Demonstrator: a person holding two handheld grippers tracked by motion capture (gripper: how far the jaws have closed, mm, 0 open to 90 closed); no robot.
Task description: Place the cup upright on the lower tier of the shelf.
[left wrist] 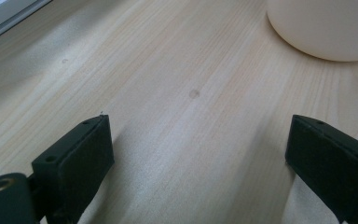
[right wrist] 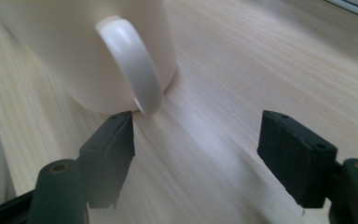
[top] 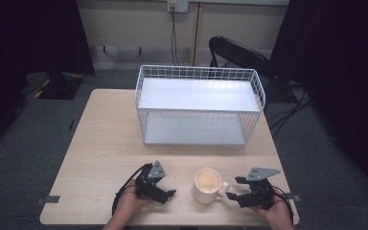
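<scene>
A cream mug [top: 207, 184] stands upright and empty on the wooden table [top: 105, 139], near its front edge, with its handle [top: 224, 186] turned to the right. My right gripper [top: 235, 188] lies just right of the handle and is open. In the right gripper view [right wrist: 196, 126] its left fingertip [right wrist: 119, 128] sits right at the foot of the handle [right wrist: 130, 60], and bare wood lies between the jaws. Left of the mug, my left gripper [top: 167, 191] points toward it and is open. Its own view [left wrist: 198, 135] has bare table between the pads, with the mug [left wrist: 326, 28] ahead at the upper right.
A white wire rack [top: 199, 103] with two shelves stands at the back middle of the table, its open front facing me. Bare tabletop spreads to the left and between rack and mug. A dark chair [top: 239, 52] is behind the table.
</scene>
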